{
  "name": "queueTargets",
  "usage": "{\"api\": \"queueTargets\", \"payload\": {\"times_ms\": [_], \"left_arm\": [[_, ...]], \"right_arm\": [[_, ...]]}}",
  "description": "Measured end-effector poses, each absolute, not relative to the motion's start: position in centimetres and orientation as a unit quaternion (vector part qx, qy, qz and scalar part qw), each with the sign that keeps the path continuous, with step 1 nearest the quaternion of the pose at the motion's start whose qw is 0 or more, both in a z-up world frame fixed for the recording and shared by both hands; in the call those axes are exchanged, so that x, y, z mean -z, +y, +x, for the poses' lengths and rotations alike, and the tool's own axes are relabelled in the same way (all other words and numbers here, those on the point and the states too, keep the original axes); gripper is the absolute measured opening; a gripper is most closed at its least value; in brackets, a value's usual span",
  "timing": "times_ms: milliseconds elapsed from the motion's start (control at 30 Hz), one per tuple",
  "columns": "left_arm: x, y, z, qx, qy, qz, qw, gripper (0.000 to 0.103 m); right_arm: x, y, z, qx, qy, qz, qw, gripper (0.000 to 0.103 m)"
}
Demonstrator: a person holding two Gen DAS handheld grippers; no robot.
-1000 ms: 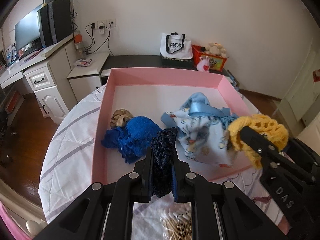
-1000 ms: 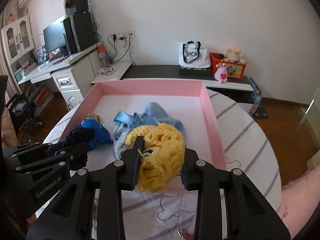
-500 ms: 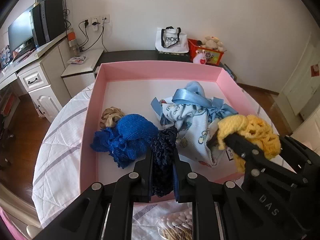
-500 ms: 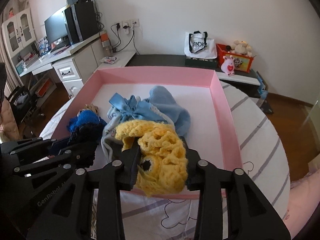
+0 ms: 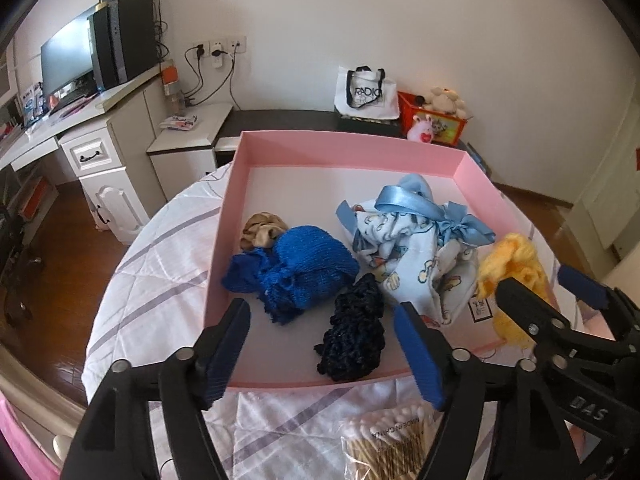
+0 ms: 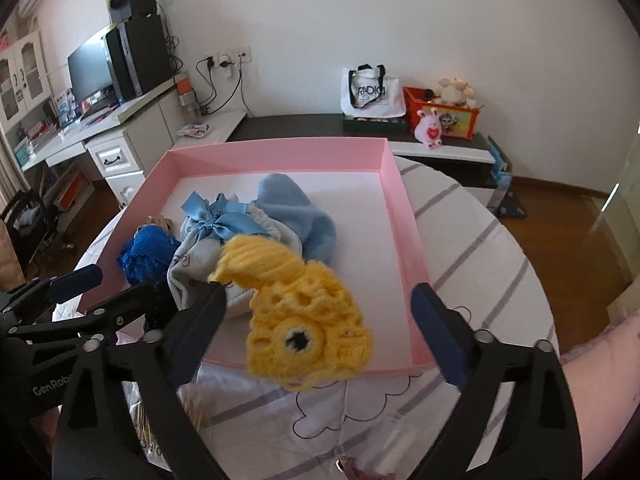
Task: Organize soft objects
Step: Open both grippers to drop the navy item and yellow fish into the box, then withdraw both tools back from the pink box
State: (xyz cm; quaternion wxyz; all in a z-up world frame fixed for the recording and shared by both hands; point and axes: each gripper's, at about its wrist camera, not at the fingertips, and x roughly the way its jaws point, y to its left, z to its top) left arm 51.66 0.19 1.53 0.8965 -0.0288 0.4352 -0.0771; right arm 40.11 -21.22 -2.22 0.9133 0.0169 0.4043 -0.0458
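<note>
**Both grippers let go over the pink tray**

Since a second ago both pairs of jaws have parted: the left gripper [image 5: 322, 342], which had been clenched on the dark navy crochet piece [image 5: 352, 330], and the right gripper [image 6: 316, 320], which had been pinching the yellow crochet piece [image 6: 304, 312], are now spread and opening further. The navy piece sits between the left jaws with clear gaps on both sides, resting on the white floor of the pink tray [image 5: 344, 146] close to its near wall. It is a lumpy, open-stitched knot of very dark yarn. The yellow piece lies between the right jaws, untouched by the right-hand pad; whether the left-hand pad brushes it I cannot tell. It is chunky, lacy knit with a round flower-like ring and a black centre, and it hangs over the tray's near wall.

Just beyond the navy piece, touching it, is a bright blue ribbed knit bundle [image 5: 296, 270]. Behind that, against it, lies a tan satin scrunchie [image 5: 260, 230]. To the right is a pale blue printed cloth bundle tied with a satin ribbon bow [image 5: 416, 248], which the yellow piece leans on.

The tray stands on a round table under a white quilted cover with grey stripes [image 5: 160, 276]. A pack of cotton swabs [image 5: 384, 446] lies on the cover near the left gripper.
</note>
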Motion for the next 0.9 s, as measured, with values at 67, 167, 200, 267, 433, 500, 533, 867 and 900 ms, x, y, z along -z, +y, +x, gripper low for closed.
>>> {"api": "queueTargets", "payload": {"times_ms": [67, 167, 200, 267, 433, 500, 533, 867, 900], "left_arm": [[-1.7, 0.3, 51.2, 0.077, 0.434, -0.028, 0.897, 0.076], [-2.1, 0.3, 50.7, 0.075, 0.431, -0.027, 0.899, 0.077], [-2.2, 0.3, 50.5, 0.075, 0.43, -0.026, 0.899, 0.078], [-2.4, 0.4, 50.2, 0.076, 0.429, -0.026, 0.9, 0.078], [-3.0, 0.5, 49.4, 0.074, 0.424, -0.024, 0.902, 0.078], [-3.2, 0.5, 49.0, 0.075, 0.422, -0.025, 0.903, 0.078], [-3.3, 0.5, 48.8, 0.075, 0.421, -0.024, 0.904, 0.078], [-4.6, 0.5, 46.5, 0.076, 0.411, -0.025, 0.908, 0.079], [-4.8, 0.5, 46.1, 0.076, 0.409, -0.024, 0.909, 0.079]], "right_arm": [[2.1, -21.3, 39.9, 0.043, 0.404, 0.018, 0.914, 0.1], [2.0, -21.4, 39.4, 0.049, 0.403, 0.013, 0.914, 0.101], [1.9, -21.4, 39.3, 0.05, 0.402, 0.012, 0.914, 0.101], [1.8, -21.4, 39.0, 0.051, 0.401, 0.013, 0.915, 0.101], [1.4, -21.3, 38.5, 0.051, 0.397, 0.011, 0.916, 0.102], [1.2, -21.2, 38.2, 0.05, 0.397, 0.01, 0.917, 0.102], [1.2, -21.2, 38.1, 0.049, 0.397, 0.011, 0.917, 0.102], [0.3, -21.1, 36.4, 0.052, 0.389, 0.011, 0.92, 0.102], [0.1, -21.1, 36.0, 0.053, 0.387, 0.01, 0.92, 0.102]]}}
